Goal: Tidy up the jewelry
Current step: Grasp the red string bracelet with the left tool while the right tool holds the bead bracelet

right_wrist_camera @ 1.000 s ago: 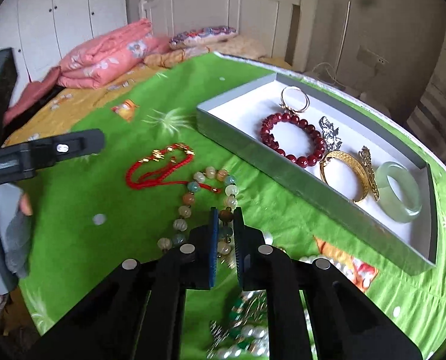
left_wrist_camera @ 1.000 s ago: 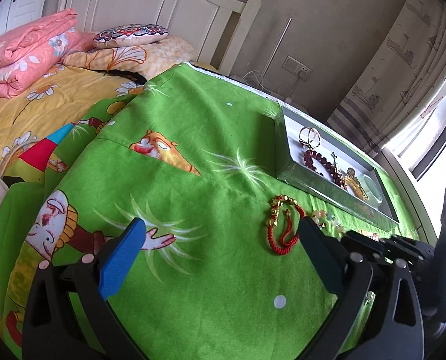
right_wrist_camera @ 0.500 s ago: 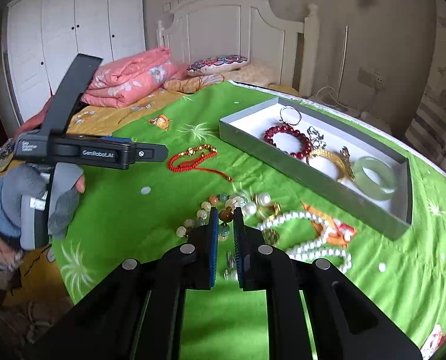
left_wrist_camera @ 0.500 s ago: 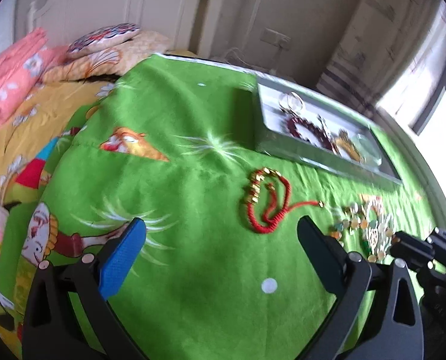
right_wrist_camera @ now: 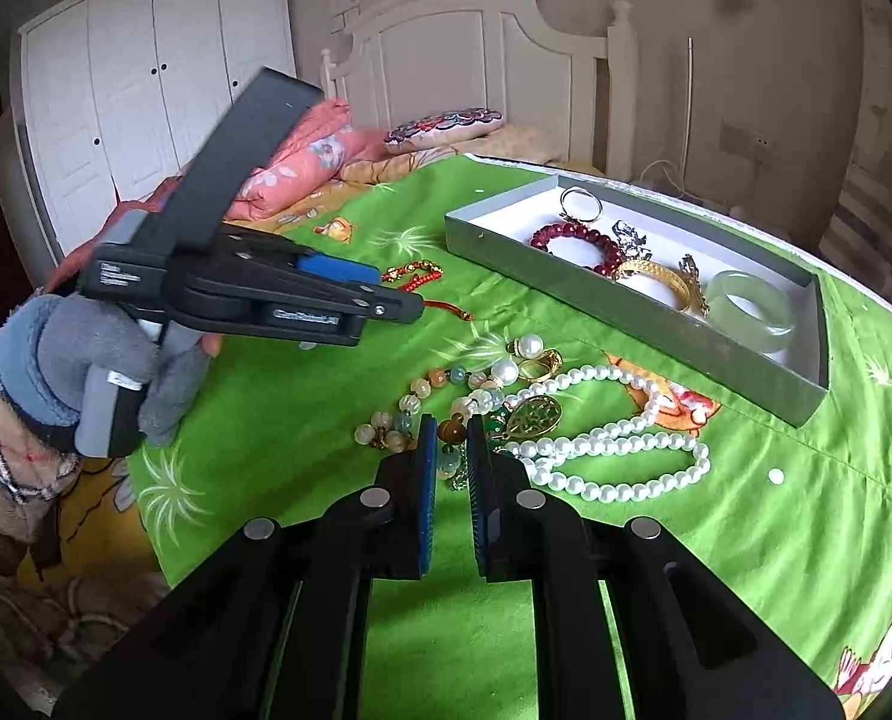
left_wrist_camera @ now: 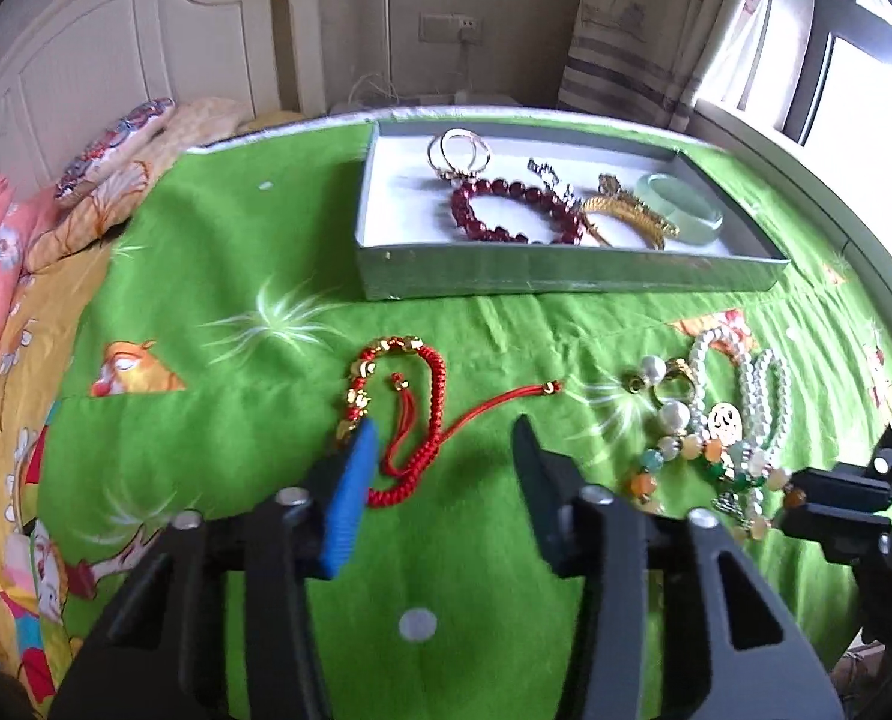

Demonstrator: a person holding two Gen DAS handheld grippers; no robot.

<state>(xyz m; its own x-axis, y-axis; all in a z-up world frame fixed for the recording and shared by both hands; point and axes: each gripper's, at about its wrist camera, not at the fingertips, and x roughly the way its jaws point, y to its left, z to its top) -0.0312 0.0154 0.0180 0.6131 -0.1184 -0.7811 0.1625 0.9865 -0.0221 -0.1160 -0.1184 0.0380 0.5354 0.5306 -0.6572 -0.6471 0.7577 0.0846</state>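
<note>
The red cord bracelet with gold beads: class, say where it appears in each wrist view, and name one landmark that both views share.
Left wrist view: the red cord bracelet lies at centre on the green cloth, just ahead of the left tongs.
Right wrist view: the bracelet sits left of centre, partly hidden behind the left tongs.
Shared landmark: the grey tray of jewelry, beyond the bracelet in both.

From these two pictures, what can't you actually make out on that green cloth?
- Red cord bracelet: in the left wrist view its near end is covered by the blue pad; the right wrist view hides most of it behind the left gripper.
- Silver piece in the grey tray: too small to identify in either view.
- Mixed bead strand: partly behind the right gripper.
</note>
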